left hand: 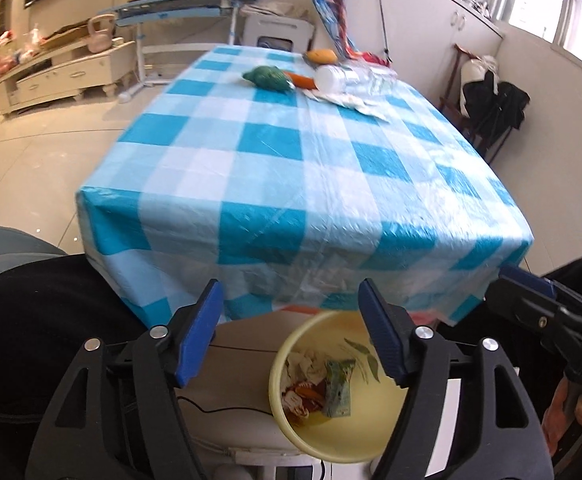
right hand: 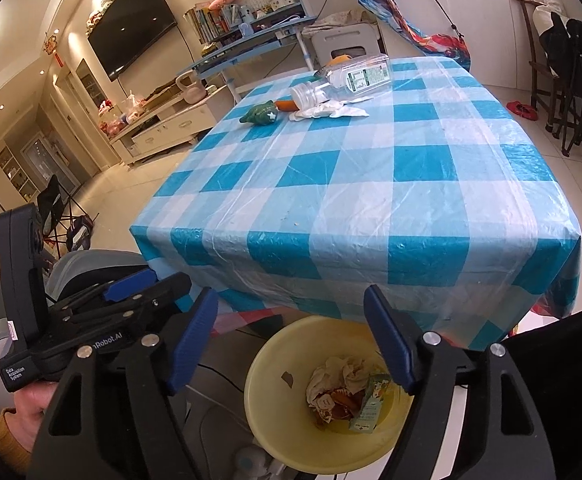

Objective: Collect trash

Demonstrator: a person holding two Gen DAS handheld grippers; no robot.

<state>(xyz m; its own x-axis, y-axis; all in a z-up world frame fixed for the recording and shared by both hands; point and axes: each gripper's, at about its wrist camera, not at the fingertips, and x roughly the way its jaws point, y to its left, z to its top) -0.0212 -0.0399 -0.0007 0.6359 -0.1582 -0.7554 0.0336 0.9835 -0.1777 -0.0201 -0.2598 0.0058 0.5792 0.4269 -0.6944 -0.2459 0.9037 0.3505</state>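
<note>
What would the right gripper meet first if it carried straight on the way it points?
Probably the yellow bin: the open right gripper angles down over it, with nothing between the fingers. Depth is unclear, so it could instead reach the tablecloth hanging off the table edge just beyond.

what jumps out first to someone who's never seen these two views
The blue and white checked tablecloth fills the middle of both views. Below the table's near edge, a yellow bin holds crumpled paper and wrappers, with both open grippers, left and right, above it. At the far end lie a clear plastic bottle, white tissue and toy vegetables.
</note>
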